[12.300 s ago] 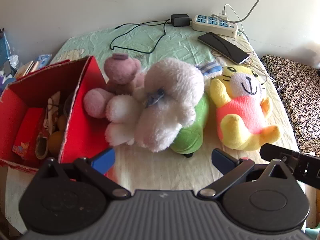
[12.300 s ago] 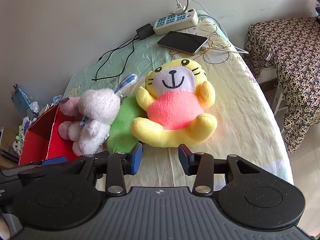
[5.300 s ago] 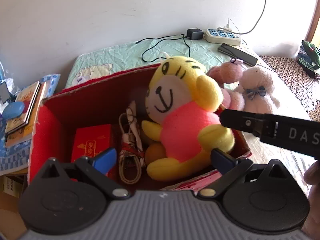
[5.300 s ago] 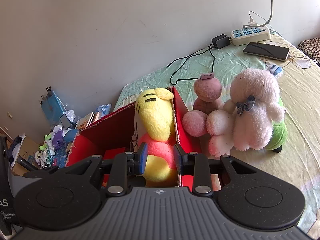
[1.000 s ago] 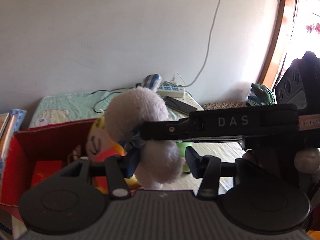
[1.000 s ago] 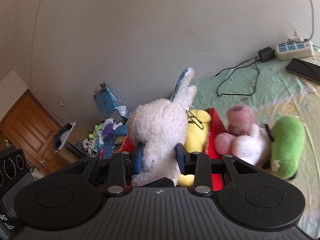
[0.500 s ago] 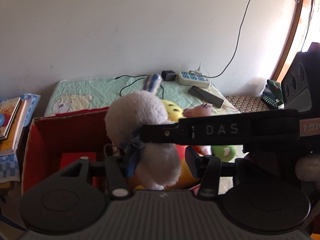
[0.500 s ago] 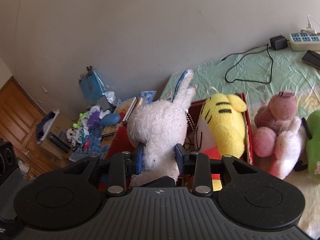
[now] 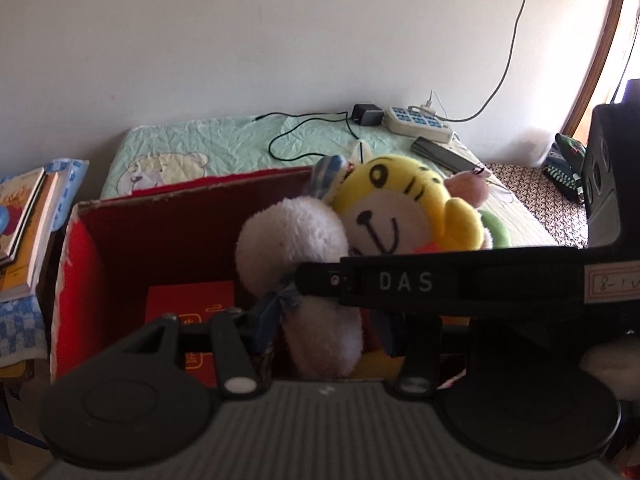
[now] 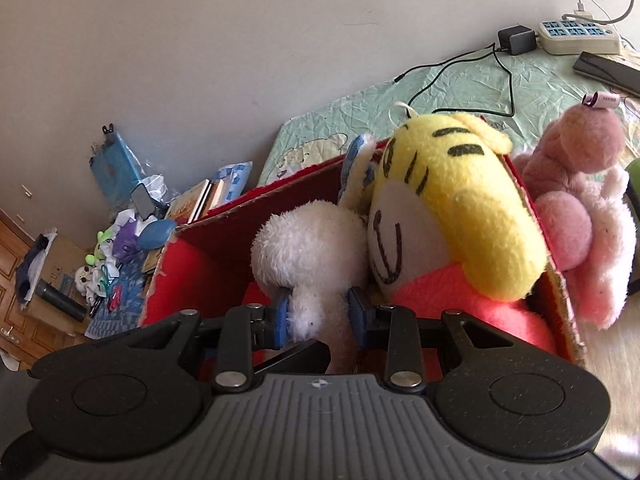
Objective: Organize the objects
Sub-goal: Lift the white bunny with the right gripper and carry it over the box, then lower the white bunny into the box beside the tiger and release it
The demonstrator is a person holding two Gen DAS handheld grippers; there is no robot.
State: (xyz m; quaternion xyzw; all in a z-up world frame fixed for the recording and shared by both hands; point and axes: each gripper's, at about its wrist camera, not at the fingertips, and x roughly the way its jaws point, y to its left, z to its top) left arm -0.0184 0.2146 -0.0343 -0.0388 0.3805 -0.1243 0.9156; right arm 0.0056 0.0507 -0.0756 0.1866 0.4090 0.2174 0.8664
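Now the right gripper and left gripper both pinch the white rabbit; releasing risks toppling against the yellow tiger at three o'clock.

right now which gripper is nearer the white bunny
Right. The right gripper is clamped on the white bunny over the red box; the left gripper sits just behind it, not clearly gripping.

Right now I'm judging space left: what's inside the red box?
The red box holds the yellow tiger plush, the white bunny gripped by the right gripper, and a red packet. The toys hide whatever lies beneath.
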